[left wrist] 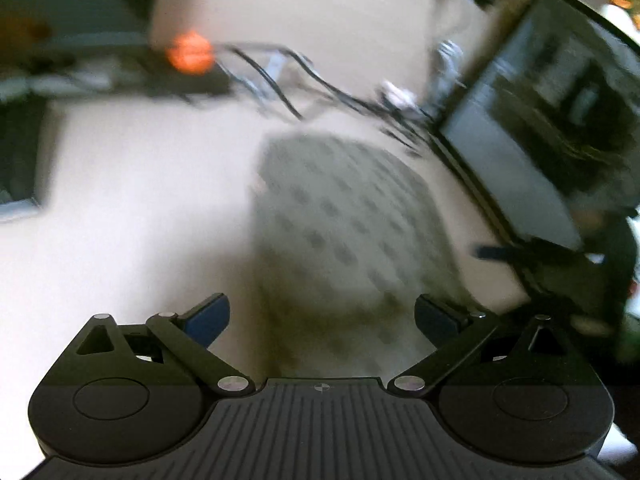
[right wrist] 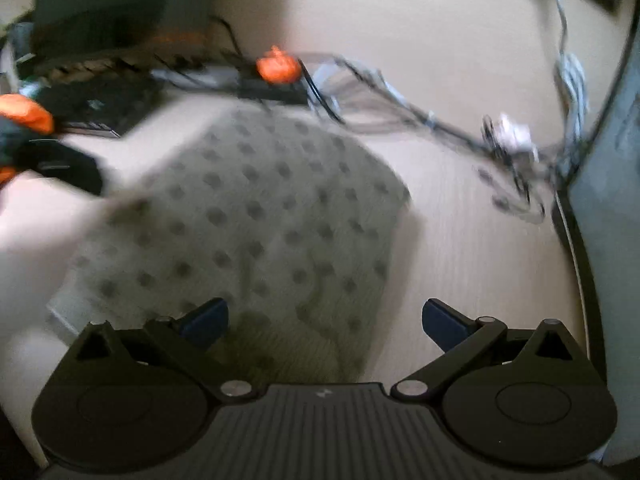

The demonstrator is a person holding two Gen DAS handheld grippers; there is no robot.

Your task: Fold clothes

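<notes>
Two grippers, left gripper [left wrist: 322, 318] and right gripper [right wrist: 325, 322], hold fingers apart above the dotted garment [right wrist: 256, 216], so a hurried, blurred grasp may catch the cables [right wrist: 400, 108] lying near on the bench [right wrist: 460, 260].

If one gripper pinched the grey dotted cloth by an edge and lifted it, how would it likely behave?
The grey dotted cloth would probably droop, not hold shape: it lies in soft rounded folds on the pale wooden table. It looks light, being thin fabric. Pushed, it would likely bunch rather than slide. The left gripper and right gripper are both open.
</notes>
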